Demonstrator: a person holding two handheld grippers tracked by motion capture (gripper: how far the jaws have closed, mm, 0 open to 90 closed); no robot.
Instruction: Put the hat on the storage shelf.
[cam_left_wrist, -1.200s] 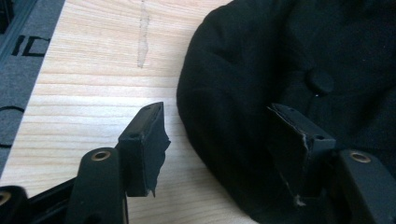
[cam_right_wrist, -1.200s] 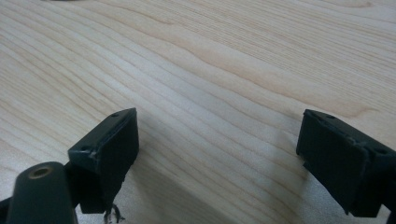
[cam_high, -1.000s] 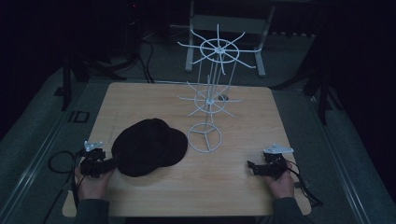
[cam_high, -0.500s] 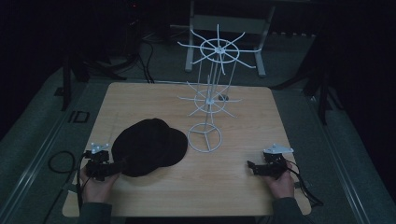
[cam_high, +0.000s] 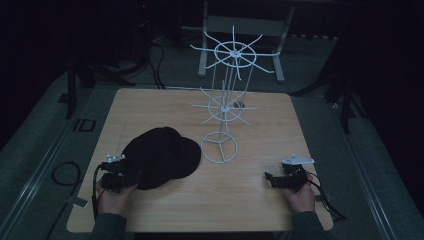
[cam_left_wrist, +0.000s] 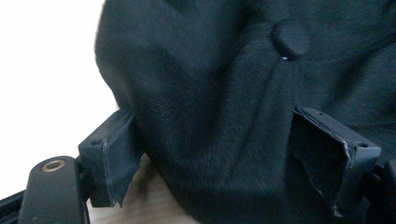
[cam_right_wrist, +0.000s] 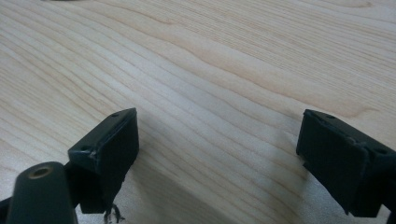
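Note:
A black cap (cam_high: 160, 156) lies flat on the wooden table (cam_high: 240, 200), left of centre. My left gripper (cam_high: 131, 176) sits low at the cap's near-left edge. In the left gripper view the cap (cam_left_wrist: 224, 84), with its top button (cam_left_wrist: 289, 39), bulges between the jaws of my left gripper (cam_left_wrist: 210, 140). Those jaws have just been opening and stand wide, with loose fabric between them and not squeezed. My right gripper (cam_high: 269, 179) rests near the front right, open over bare wood (cam_right_wrist: 217, 140).
A white wire rack (cam_high: 222, 107) with two tiers of spoked arms stands behind the cap. Its ring base (cam_high: 219, 147) sits just right of the cap's brim. Dark floor and cables surround the table.
My left gripper has sunk a little and edged right along the cap's near-left rim. The cap and my right gripper have stayed where they were.

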